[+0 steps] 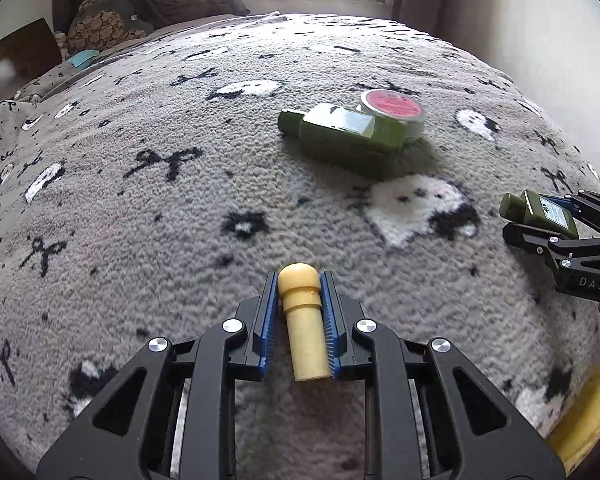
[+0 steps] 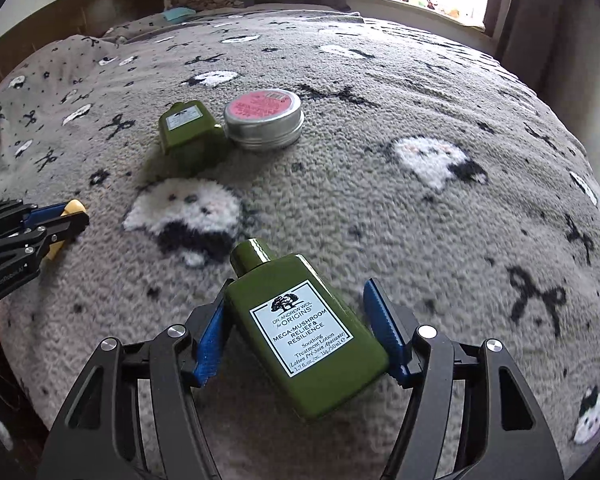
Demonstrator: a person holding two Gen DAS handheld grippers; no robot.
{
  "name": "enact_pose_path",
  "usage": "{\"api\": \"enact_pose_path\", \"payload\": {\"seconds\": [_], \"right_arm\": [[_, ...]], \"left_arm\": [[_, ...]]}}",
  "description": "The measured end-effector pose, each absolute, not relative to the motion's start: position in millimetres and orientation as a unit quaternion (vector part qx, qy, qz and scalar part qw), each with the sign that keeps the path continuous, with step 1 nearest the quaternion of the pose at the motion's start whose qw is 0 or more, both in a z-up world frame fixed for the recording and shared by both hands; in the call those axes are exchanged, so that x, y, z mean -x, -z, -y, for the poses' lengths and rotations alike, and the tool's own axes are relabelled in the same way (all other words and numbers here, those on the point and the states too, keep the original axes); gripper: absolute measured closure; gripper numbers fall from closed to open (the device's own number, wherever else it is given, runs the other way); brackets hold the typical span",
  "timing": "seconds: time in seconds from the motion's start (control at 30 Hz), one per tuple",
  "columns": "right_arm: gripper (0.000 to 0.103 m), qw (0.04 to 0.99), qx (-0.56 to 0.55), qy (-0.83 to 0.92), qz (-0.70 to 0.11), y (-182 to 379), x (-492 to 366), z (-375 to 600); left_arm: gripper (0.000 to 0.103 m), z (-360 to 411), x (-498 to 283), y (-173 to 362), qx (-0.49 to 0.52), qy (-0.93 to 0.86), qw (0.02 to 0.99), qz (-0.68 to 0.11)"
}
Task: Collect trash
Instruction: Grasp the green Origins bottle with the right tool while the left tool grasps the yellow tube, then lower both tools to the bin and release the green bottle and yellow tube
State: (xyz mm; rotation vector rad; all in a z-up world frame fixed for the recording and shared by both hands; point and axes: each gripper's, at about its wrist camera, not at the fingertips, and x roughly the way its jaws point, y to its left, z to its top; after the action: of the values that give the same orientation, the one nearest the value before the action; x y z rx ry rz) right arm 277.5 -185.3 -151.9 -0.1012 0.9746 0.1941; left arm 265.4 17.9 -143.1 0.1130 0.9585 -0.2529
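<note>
Between left fingers (image 1: 327, 304), yellow tube (image 1: 303, 320); right gripper's (image 2: 298, 322) green bottle (image 2: 300, 332)

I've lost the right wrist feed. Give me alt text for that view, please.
The right claw grips a green Origins lotion bottle between its blue pads above a grey patterned blanket. Farther off on the blanket lie a second green bottle and a round tin with a pink lid, touching. At the left edge, the left claw holds a yellow tube.

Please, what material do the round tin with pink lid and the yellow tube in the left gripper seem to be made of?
Round tin: probably metal, brushed silver wall with a dull sheen; the pink top looks like a paper or printed label. Yellow tube, clamped in the left gripper: likely plastic, smooth matte cream surface with a moulded cap ridge.
</note>
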Motion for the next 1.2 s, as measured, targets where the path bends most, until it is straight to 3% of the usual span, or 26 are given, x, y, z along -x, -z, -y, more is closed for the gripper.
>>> {"api": "enact_pose_path", "payload": {"seconds": [0.7, 1.2], "right_arm": [[0.038, 0.904, 0.009, -0.095, -0.418, 128, -82, 204], [0.038, 0.885, -0.008, -0.112, -0.453, 168, -21, 191]], "left_arm": [[0.084, 23, -69, 116, -0.054, 0.201, 0.883, -0.421], [0.084, 27, -4, 160, -0.050, 0.222, 0.856, -0.465]]}}
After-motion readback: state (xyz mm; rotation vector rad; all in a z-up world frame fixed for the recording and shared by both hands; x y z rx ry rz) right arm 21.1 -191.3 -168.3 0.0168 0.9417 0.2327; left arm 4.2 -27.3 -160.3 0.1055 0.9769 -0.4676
